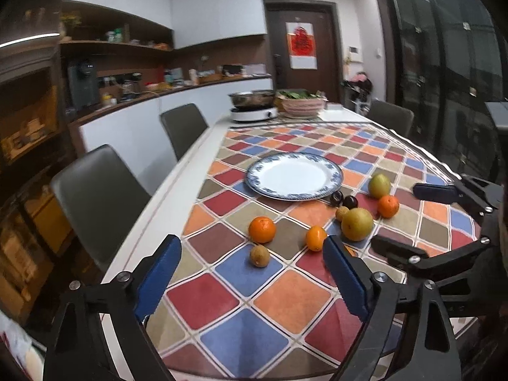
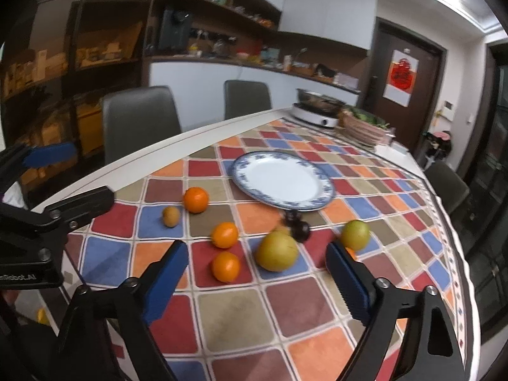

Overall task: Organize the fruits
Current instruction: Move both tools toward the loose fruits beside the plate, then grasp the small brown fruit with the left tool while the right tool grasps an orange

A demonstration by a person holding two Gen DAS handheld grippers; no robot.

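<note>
An empty white plate with a blue rim lies on the checkered tablecloth. In front of it lie loose fruits: an orange, a small brown fruit, a small orange, another orange, a large yellow pear, a green pear, an orange and two dark plums. My left gripper is open above the near fruits. My right gripper is open, just before the large pear.
The right gripper shows at the right of the left wrist view; the left gripper shows at the left of the right wrist view. A hotpot cooker and a basket of greens stand at the table's far end. Chairs line the left side.
</note>
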